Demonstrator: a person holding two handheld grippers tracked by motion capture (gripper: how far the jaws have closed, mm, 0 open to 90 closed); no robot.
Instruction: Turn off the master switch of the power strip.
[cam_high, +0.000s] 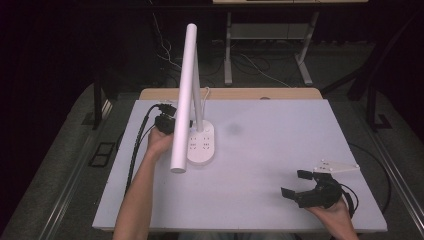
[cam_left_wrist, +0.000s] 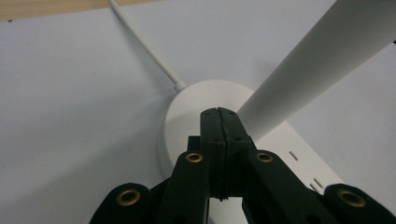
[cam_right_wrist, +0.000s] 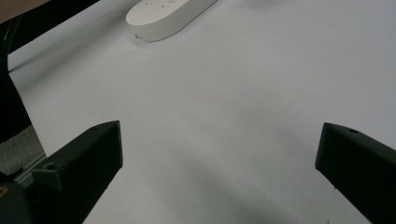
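Note:
A white desk lamp stands at the table's left middle, its long tube head (cam_high: 184, 95) slanting over an oval base (cam_high: 202, 145) that carries sockets. My left gripper (cam_high: 170, 121) is at the base's back left, partly hidden behind the tube. In the left gripper view its jaws (cam_left_wrist: 218, 112) are shut flat against each other with nothing between them, tips over the round end of the base (cam_left_wrist: 187, 102) beside the lamp's arm (cam_left_wrist: 317, 60). I cannot tell whether they touch it. My right gripper (cam_high: 294, 183) rests open at the front right, over bare board (cam_right_wrist: 219, 140).
A white board (cam_high: 280, 130) covers the table, with a wooden edge (cam_high: 250, 93) at the back. The lamp's white cable (cam_left_wrist: 144, 44) runs from the base toward that edge. Black cables trail off the left side (cam_high: 135, 150). Dark floor and desk legs lie beyond.

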